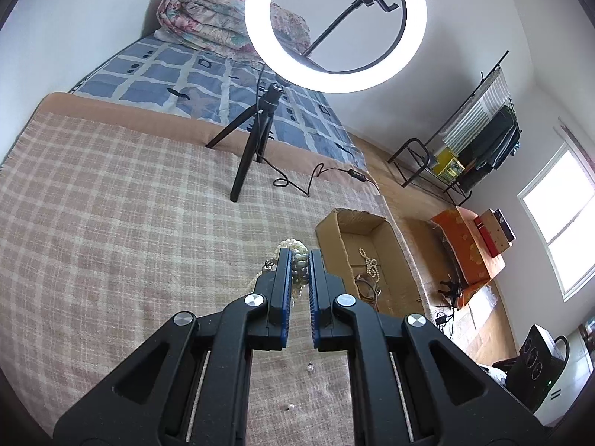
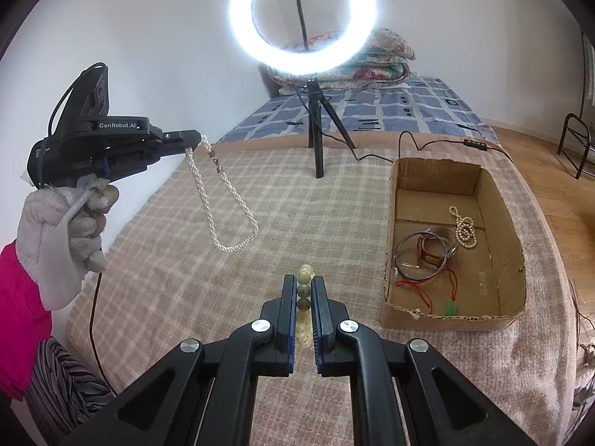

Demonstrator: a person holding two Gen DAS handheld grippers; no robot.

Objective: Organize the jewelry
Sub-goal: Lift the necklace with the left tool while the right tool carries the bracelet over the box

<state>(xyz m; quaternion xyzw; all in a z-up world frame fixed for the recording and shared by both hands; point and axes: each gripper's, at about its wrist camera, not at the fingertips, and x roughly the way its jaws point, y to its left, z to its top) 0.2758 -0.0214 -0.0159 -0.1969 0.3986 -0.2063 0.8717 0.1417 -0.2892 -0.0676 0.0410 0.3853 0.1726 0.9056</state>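
Note:
My left gripper [image 1: 299, 256] is shut on a white pearl necklace [image 1: 297, 260], lifted above the checked blanket. The right wrist view shows that same left gripper [image 2: 193, 140] at the left, with the pearl necklace [image 2: 230, 208] hanging from it in a long loop. My right gripper [image 2: 305, 283] is shut on a bracelet of pale yellow-green beads [image 2: 305, 297]. An open cardboard box [image 2: 457, 319] stands on the bed to the right and holds a pearl strand [image 2: 465, 228], dark bangles [image 2: 416, 256] and a red cord [image 2: 424, 290]. The same box [image 1: 334, 230] lies right of my left gripper.
A lit ring light [image 2: 303, 18] on a black tripod [image 2: 318, 126] stands mid-bed, its cable [image 2: 427, 141] running behind the box. Two small loose pearls [image 1: 308, 368] lie on the blanket [image 1: 111, 223]. A gloved hand [image 2: 74, 223] with a pink sleeve holds the left gripper. Folded quilts sit at the bed's head.

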